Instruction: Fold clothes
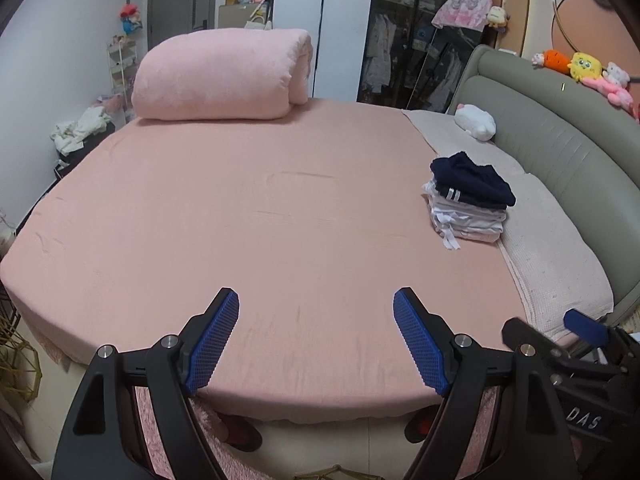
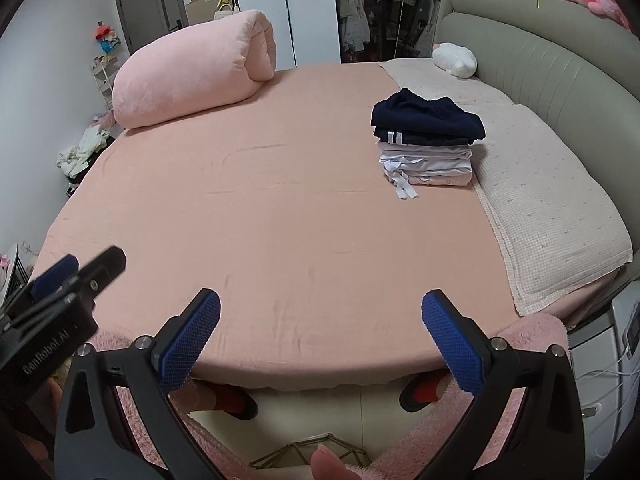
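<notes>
Both spread wide, empty: left hand-held gripper (image 1: pixel 316 340), right hand-held gripper (image 2: pixel 320 340). Folded stack (image 2: pixel 426 146) done on bed (image 2: pixel 300 220); fetch next garment, lay flat.

Both wrist views face across the bed (image 1: pixel 280 220) from its near edge.

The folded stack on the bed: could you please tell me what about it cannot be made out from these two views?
- Folded stack, both views: the count of white garments under the navy garment is unclear; the layers merge.
- Its far side, both views: hidden by the stack itself.
- Crumpled heap beside the bed, both views: too small to identify.
</notes>
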